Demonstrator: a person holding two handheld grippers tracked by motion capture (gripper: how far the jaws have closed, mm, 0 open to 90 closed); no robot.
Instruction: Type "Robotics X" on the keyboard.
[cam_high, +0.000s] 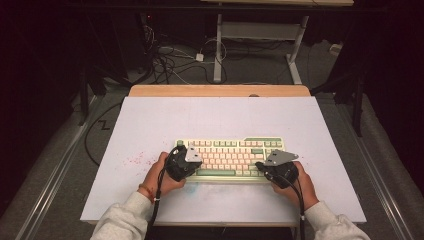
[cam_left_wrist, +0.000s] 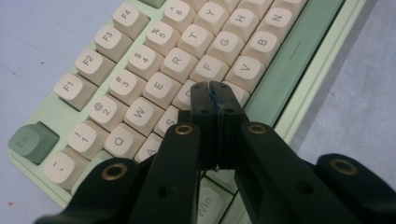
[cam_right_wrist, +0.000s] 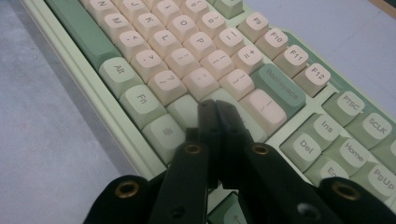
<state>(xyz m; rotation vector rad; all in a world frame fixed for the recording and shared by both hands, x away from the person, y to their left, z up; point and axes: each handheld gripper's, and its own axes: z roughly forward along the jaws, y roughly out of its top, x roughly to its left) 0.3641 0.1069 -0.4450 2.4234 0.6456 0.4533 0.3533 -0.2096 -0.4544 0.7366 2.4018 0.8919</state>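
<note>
The keyboard (cam_high: 231, 159), pale green with cream and green keycaps, is lying flat on the white bench (cam_high: 165, 120), near its front edge and roughly centred between our hands. We are holding the left tool (cam_left_wrist: 215, 91) over the keyboard's left end, its two black jaws pressed together with nothing between them, the tips resting at the D key (cam_left_wrist: 186, 95) and beside the C key (cam_left_wrist: 239, 92); whether they are pressing a key down we cannot tell. We are holding the right tool (cam_right_wrist: 215, 108) over the right end, jaws likewise together and empty, the tips sitting at the green key just below the Backspace key (cam_right_wrist: 279, 88), with the Fn key (cam_right_wrist: 142, 101) off to one side. Small red specks (cam_high: 137, 160) are dotting the bench left of the keyboard.
</note>
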